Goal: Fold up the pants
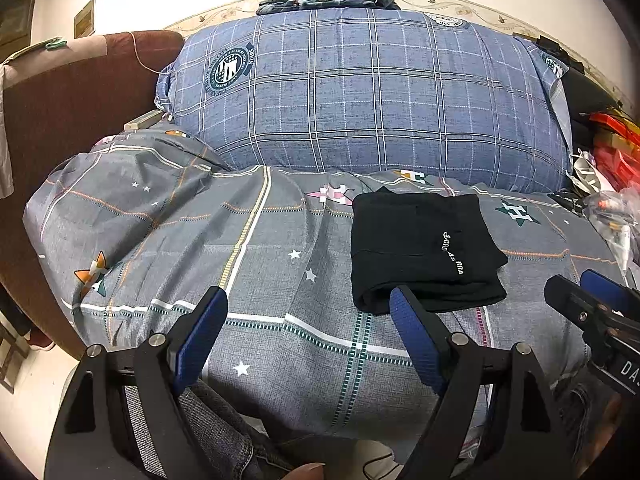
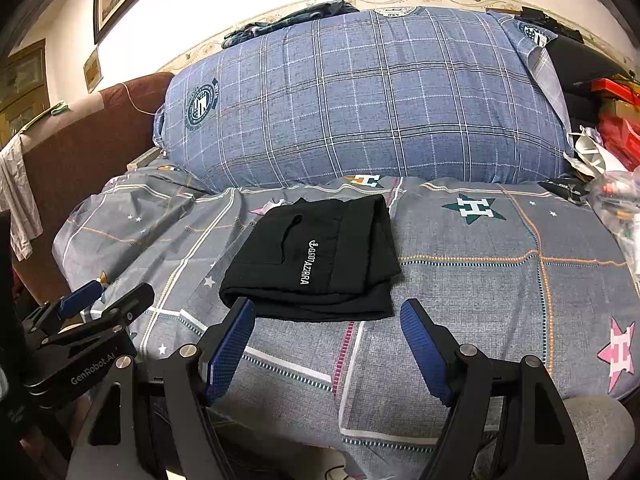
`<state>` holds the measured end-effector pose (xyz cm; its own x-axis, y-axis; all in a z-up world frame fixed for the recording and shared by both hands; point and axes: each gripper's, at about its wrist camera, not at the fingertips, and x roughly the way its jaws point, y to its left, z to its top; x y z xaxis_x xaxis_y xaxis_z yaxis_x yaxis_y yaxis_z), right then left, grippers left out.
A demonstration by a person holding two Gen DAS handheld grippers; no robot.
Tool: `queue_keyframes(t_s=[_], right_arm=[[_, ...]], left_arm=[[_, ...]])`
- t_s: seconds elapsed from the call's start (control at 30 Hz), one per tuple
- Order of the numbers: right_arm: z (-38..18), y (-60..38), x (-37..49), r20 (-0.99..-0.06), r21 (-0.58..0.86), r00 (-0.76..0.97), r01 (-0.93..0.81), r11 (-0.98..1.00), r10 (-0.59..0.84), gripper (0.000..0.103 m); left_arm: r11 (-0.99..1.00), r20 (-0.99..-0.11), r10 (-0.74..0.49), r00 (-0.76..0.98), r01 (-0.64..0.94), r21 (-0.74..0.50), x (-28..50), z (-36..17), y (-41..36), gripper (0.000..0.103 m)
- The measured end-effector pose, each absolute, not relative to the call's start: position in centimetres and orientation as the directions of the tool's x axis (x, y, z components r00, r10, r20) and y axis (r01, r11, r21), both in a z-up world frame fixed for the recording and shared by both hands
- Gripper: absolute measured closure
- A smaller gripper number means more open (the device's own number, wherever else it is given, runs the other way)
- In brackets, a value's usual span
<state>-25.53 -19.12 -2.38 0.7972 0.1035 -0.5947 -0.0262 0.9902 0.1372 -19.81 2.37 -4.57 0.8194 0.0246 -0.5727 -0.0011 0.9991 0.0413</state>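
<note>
Black pants (image 1: 424, 252) (image 2: 316, 260) lie folded into a compact rectangle on the grey patterned bedsheet (image 1: 260, 272) (image 2: 480, 280), white lettering facing up. My left gripper (image 1: 308, 300) hovers open just in front of them; its right fingertip overlaps the pants' near edge in the picture and nothing is between its blue pads. My right gripper (image 2: 328, 312) is open too, held at the fold's near edge with empty jaws. Each gripper shows in the other's view: the right one (image 1: 592, 296) at the far right, the left one (image 2: 104, 296) at the lower left.
A big blue plaid bundle (image 1: 360, 96) (image 2: 360, 100) fills the back of the bed, with dark clothes (image 1: 328, 2) on top. A brown sofa arm (image 1: 72, 100) stands left. Red boxes and plastic clutter (image 1: 612, 152) (image 2: 616, 140) crowd the right edge.
</note>
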Motion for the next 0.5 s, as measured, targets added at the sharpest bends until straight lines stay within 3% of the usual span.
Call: queue_keyframes(t_s=[0.5], right_arm=[[-2.61, -18.73, -25.44, -0.603, 0.132, 0.791, -0.029, 0.991, 0.104, 0.026]], left_arm=[[0.999, -0.576, 0.017, 0.817, 0.001, 0.032, -19.73, -4.54, 2.63, 0.019]])
